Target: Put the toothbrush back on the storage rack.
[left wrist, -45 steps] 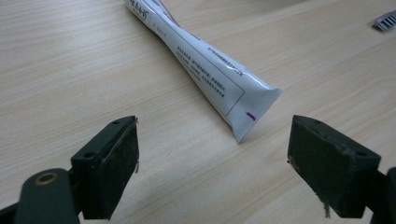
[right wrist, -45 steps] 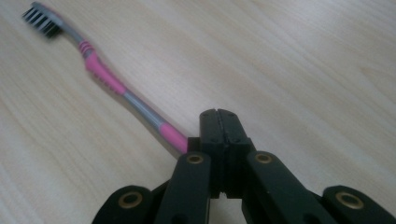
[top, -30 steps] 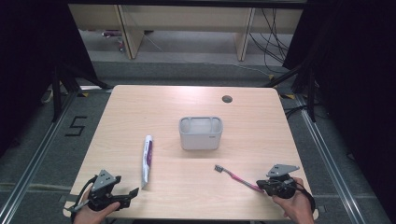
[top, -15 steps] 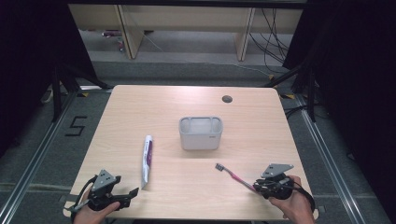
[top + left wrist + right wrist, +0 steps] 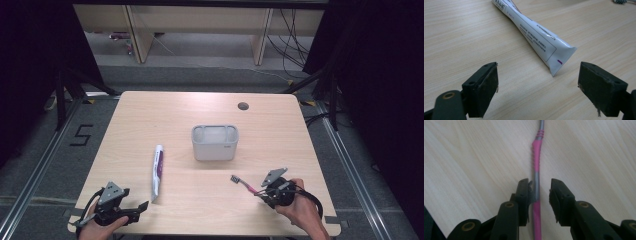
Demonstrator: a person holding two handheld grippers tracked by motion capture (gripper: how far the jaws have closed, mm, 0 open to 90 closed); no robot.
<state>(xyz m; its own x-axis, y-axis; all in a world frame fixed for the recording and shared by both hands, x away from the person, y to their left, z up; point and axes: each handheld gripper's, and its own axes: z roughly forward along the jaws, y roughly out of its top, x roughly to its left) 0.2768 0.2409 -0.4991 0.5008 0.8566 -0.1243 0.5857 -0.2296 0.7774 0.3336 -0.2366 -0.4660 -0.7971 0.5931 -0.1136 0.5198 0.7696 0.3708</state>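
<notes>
A pink and grey toothbrush (image 5: 243,184) lies on the table at the front right, its head pointing up-left. My right gripper (image 5: 260,191) straddles its handle. In the right gripper view the toothbrush handle (image 5: 537,157) runs between the jaws of the right gripper (image 5: 539,192), close against the left pad, with a gap to the right pad. These jaws have just been opening. A white toothpaste tube (image 5: 158,170) lies at the front left. My left gripper (image 5: 140,210) stands open just short of the flat end of the tube (image 5: 536,37), nothing between its pads (image 5: 486,87).
A grey two-compartment holder (image 5: 215,142) stands at the middle of the wooden table (image 5: 150,115). A round cable hole (image 5: 243,106) sits near the far right edge. Shelving and cables lie on the floor beyond the table.
The right gripper has moved left along the toothbrush handle and its jaws have opened around it. The left gripper, tube and holder have stayed put.
</notes>
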